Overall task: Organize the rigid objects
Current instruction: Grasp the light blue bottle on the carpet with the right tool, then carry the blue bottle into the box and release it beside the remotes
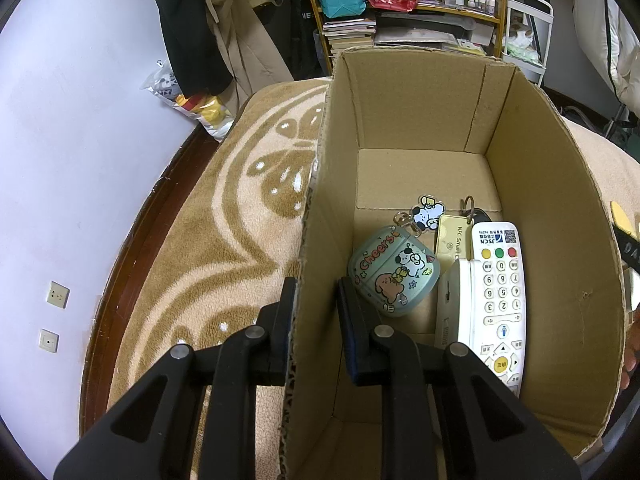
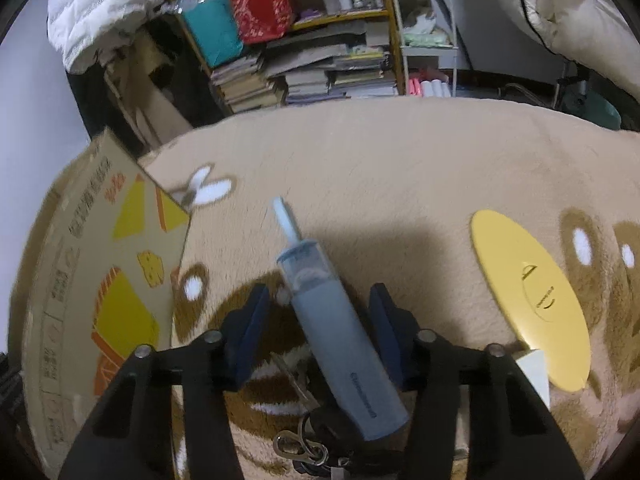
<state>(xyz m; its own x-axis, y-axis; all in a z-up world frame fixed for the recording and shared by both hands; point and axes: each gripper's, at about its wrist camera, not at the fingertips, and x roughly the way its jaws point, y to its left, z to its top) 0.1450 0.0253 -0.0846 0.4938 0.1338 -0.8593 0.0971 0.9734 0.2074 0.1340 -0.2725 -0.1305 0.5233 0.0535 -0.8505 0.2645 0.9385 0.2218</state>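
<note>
An open cardboard box point(image 1: 552, 216) stands on a beige and brown fleece blanket point(image 1: 224, 216). Inside lie a pale blue earbud case point(image 1: 394, 270) with cartoon animals, a white remote point(image 1: 498, 300), a yellowish card point(image 1: 452, 240) and a dog charm point(image 1: 428, 212). My left gripper point(image 1: 317, 284) is shut on the box's left wall, one finger inside and one outside. In the right wrist view a blue-grey tube-shaped device point(image 2: 332, 320) with a pale nozzle lies on the blanket. My right gripper point(image 2: 319, 292) straddles it, open, with a gap showing at each pad.
The box's printed outer side point(image 2: 100, 280) stands to the left of the right gripper. A flat yellow disc point(image 2: 532, 292) lies to the right, and a bunch of keys with a carabiner point(image 2: 304, 448) under the device's near end. Shelves with books point(image 2: 312, 76) stand beyond the blanket.
</note>
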